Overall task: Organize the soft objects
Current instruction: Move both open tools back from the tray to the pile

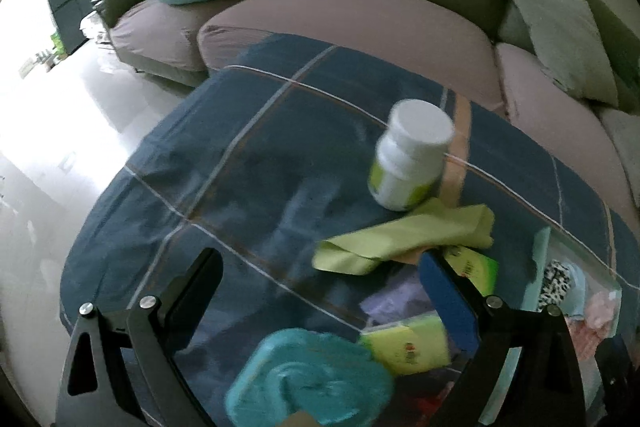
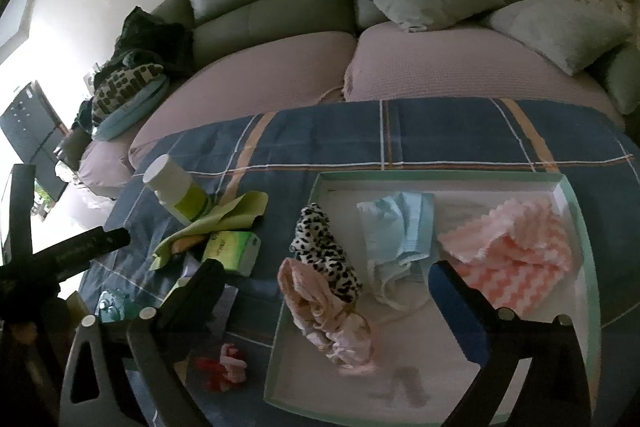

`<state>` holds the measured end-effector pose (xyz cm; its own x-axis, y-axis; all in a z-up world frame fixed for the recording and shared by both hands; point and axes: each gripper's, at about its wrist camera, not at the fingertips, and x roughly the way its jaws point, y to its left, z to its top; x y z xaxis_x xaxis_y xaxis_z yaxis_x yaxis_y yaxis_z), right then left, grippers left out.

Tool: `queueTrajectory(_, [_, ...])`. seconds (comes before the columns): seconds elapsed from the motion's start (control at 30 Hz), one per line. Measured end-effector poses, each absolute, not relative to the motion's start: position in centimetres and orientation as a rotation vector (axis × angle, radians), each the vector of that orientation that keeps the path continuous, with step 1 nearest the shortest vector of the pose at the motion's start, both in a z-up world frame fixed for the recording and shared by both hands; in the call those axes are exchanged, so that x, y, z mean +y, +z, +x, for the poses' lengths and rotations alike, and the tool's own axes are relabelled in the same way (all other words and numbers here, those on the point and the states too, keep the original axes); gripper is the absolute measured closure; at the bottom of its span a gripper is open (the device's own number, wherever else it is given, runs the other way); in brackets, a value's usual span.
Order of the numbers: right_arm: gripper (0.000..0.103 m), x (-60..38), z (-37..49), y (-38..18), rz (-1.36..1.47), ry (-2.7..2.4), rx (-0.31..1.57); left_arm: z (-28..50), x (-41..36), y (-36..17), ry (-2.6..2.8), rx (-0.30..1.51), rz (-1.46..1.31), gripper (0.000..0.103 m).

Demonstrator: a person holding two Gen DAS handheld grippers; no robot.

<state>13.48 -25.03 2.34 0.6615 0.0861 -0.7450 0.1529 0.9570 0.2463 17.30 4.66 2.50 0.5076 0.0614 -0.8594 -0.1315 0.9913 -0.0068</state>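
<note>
Both grippers hang with jaws spread wide and empty over a table draped in a blue plaid cloth (image 2: 440, 131), with a sofa (image 2: 280, 59) behind it. The right gripper (image 2: 324, 291) hovers above a shallow mint-rimmed tray (image 2: 440, 178) that holds four soft pieces: a leopard-print fabric (image 2: 324, 259) on the tray's 9 o'clock edge, touching a crumpled pink garment (image 2: 332, 327) at about 7 o'clock, a pale blue cloth (image 2: 400, 231) near the centre, and a pink zigzag towel (image 2: 512, 255) at 3 o'clock. The left gripper (image 1: 320, 291) hangs over the clutter outside the tray, where a lime-green cloth (image 1: 404, 235) lies against the base of a white bottle (image 1: 408, 155). Nearer its camera sit a teal object (image 1: 308, 379), probably a bundled cloth though blurred, and a green-yellow pack (image 1: 408, 347). A small red-and-white item (image 2: 224, 367) lies on the table beside the tray's 8 o'clock corner.
</note>
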Motion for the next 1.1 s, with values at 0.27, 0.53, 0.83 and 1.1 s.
queueTrajectory(0.27, [0.0,-22.3,14.7,2.2,0.279,0.058,0.85,18.0,7.1,2.1,0.137,1.056,-0.124,0.005])
queueTrajectory(0.53, [0.0,-17.0,16.4,1.1,0.172,0.161,0.889,18.6,7.1,1.5,0.12,1.098,-0.063,0.005])
queueTrajectory(0.83, [0.003,-13.0,17.3,-1.5,0.058,0.235,0.988,19.5,8.4,0.3,0.133,1.146,-0.076,0.005])
queueTrajectory(1.1, [0.024,-10.6,18.2,-3.2,0.013,0.301,1.039,19.7,10.0,-0.5,0.166,1.169,-0.117,0.005])
